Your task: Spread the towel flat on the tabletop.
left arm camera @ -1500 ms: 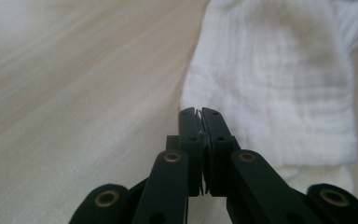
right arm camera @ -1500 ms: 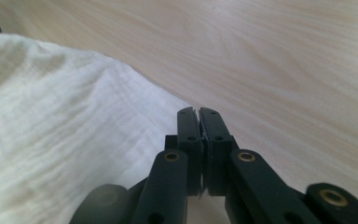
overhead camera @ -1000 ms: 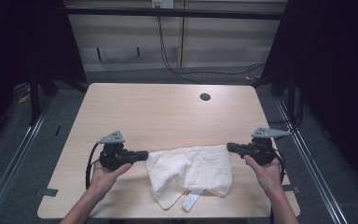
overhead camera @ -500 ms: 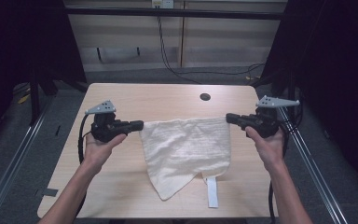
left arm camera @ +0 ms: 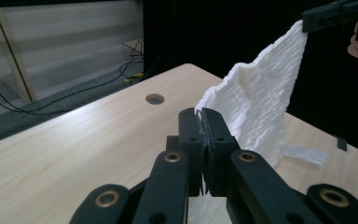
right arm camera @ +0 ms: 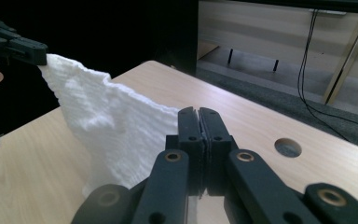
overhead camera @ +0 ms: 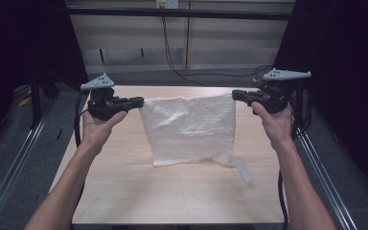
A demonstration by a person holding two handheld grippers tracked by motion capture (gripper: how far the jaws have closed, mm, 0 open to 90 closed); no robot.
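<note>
Both tools clamped on the top corners of the white towel (overhead camera: pixel 188 128), one each. Left tool (overhead camera: pixel 139 101) pinches the corner at centre-left of the high view, right tool (overhead camera: pixel 236 94) the corner at centre-right, both level and pointing inward at each other. Top edge pulled nearly taut between them, so cloth hangs as a flat sheet in mid-frame rather than bunched.

Lower hem just at or barely above the surface (overhead camera: pixel 124 191); cannot tell contact from the high view. White tag or strip (overhead camera: pixel 242 168) trails off the lower-right corner toward the bottom right, looks to lie on the wood.

Left gripper view: jaws closed together at bottom centre, cloth edge (left arm camera: pixel 200 111) caught at the tips, towel (left arm camera: pixel 261 93) rising to the upper right where the other tool (left arm camera: pixel 307 21) grips the far corner. Right gripper view mirrors it: jaws shut at bottom centre, towel (right arm camera: pixel 107 126) running up to the upper left into the opposite tool (right arm camera: pixel 39 55).

Likely reason for the hold: corner grips plus spread hands let gravity flatten the cloth, good setup for laying it out or folding. Hands kept at matching height, so top edge stays level and no twist shows.

Round hole (overhead camera: pixel 210 89) in the surface partly hidden behind the towel's top edge, clearer in both gripper views. Risk: thin pinch at corners, slip if spread goes wider.
</note>
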